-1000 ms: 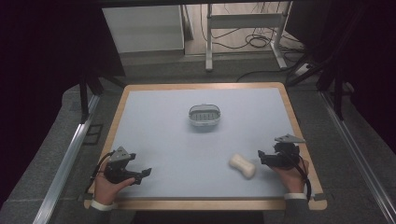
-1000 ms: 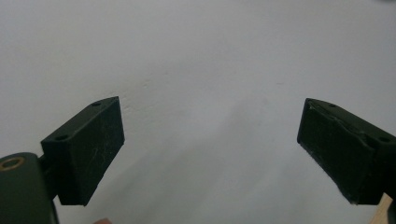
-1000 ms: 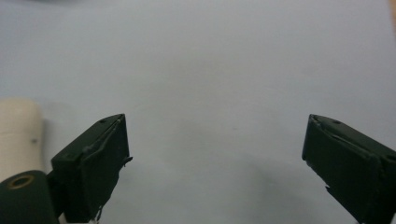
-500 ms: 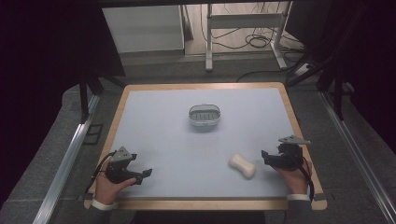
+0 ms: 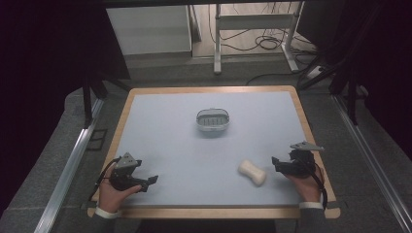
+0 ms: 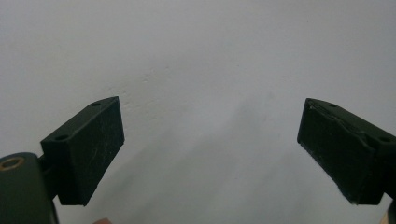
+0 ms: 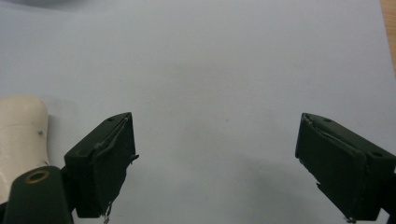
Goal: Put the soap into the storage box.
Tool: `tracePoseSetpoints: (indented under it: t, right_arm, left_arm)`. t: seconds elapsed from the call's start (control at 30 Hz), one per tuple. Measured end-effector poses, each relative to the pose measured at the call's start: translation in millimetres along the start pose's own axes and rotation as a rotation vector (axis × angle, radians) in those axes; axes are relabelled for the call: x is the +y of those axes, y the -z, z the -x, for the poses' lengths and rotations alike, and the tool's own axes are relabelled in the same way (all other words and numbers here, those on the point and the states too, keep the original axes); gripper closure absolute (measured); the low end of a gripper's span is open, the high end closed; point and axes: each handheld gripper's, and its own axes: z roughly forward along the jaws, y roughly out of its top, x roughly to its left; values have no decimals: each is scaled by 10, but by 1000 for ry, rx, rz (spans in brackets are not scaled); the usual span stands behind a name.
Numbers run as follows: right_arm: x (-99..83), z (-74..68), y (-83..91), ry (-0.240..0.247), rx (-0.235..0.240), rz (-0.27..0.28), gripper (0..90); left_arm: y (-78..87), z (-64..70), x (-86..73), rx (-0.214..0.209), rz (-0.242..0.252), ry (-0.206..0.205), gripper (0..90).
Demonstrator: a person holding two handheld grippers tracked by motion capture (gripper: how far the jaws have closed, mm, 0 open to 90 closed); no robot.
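Observation:
A cream, waisted soap bar (image 5: pixel 252 172) lies on the pale blue mat, front right of centre. My right gripper (image 5: pixel 276 165) rests just to its right, open and pointing left at it with a small gap. In the right gripper view the soap bar (image 7: pixel 21 135) lies outside the left jaw, and the right gripper (image 7: pixel 215 163) has only mat between its jaws. A small grey oval slotted dish (image 5: pixel 212 120) stands upright mid-table. My left gripper (image 5: pixel 147 183) sits open at the front left, with bare mat between the jaws of the left gripper (image 6: pixel 210 154).
A wooden rim (image 5: pixel 209 90) frames the mat on the table. The rim (image 7: pixel 390 28) also edges the right gripper view. Metal rails (image 5: pixel 73 160) run along both sides of the table. Desk legs and cables (image 5: pixel 252 43) lie on the floor beyond.
My right gripper has shifted slightly toward the front edge, staying beside the soap bar. The left gripper, soap bar and dish have not moved.

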Motion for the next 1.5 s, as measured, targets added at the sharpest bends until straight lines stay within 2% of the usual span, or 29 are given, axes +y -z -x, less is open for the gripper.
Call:
tracePoseSetpoints:
  t: [0.33, 0.43, 0.5, 0.6, 0.7, 0.87, 1.1, 1.33, 1.43, 1.5]
  right_arm:
    - [11, 5, 32, 2, 1, -3, 125]
    - [24, 9, 32, 8, 8, -4, 128]
    - [34, 17, 33, -3, 39, -3, 132]
    - [65, 11, 46, 22, 32, -9, 138]
    - [91, 16, 61, 19, 45, -5, 143]
    - [210, -29, 169, 53, 71, -14, 169]
    - [305, -100, 201, 99, 95, -44, 173]
    - [454, -230, 243, 151, 130, -69, 173]
    - [520, -325, 253, 171, 177, -70, 173]
    - [542, -377, 248, 188, 185, -78, 173]
  left_arm:
    - [0, 13, -3, -5, -2, -1, 77]
    - [9, 8, -3, -5, -1, 4, 77]
    - [14, 2, -3, -2, -1, 6, 77]
    - [29, 4, 0, -8, 8, 13, 77]
    - [36, 4, 0, -6, 10, 15, 77]
    - [53, 2, 0, -12, 17, 17, 78]
    - [46, 4, 0, -13, 14, 16, 78]
    - [41, 8, -1, -13, 12, 16, 78]
    - [39, 6, -2, -12, 11, 12, 77]
    - [38, 8, -3, -12, 10, 11, 78]
